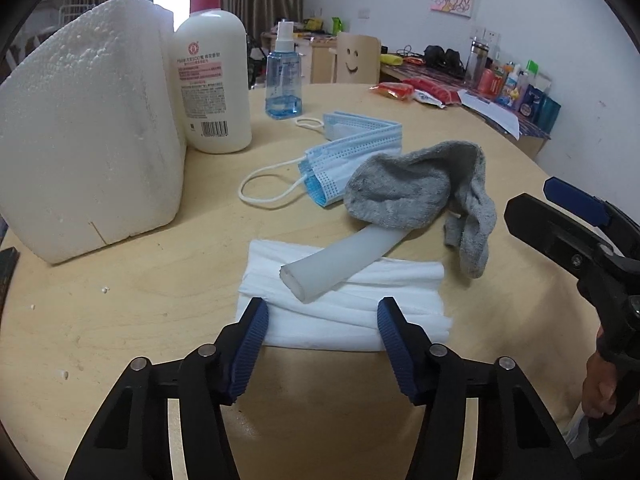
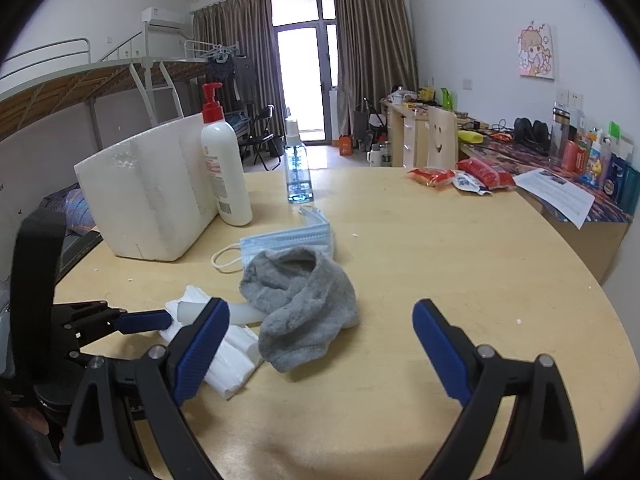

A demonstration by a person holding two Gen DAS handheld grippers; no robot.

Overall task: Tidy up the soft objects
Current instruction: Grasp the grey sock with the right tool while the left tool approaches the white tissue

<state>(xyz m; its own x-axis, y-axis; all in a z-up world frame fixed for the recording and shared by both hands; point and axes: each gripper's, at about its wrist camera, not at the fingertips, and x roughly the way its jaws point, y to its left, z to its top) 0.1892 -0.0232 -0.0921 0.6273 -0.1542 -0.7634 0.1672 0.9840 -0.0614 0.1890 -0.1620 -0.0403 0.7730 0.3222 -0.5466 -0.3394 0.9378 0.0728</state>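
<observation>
While straddling the near edge of the folded white cloth (image 1: 344, 320), left gripper (image 1: 322, 322) half apart, fingers (image 1: 250, 334) at either side of the cloth, whether pressing it cannot be told. Across the cloth, a translucent tube (image 1: 340, 264), its far end tucked under the grey sock (image 1: 416, 196). Beyond the sock, two blue masks (image 1: 352, 152), then a spray bottle (image 1: 284, 80) and lotion bottle (image 1: 214, 80) beside a foam block (image 1: 88, 128) at far left of the wooden surface (image 1: 120, 320). Right gripper (image 2: 320, 336) wide apart and empty, hovering near the sock's right side, with one finger (image 2: 200, 344) in front of the cloth.
</observation>
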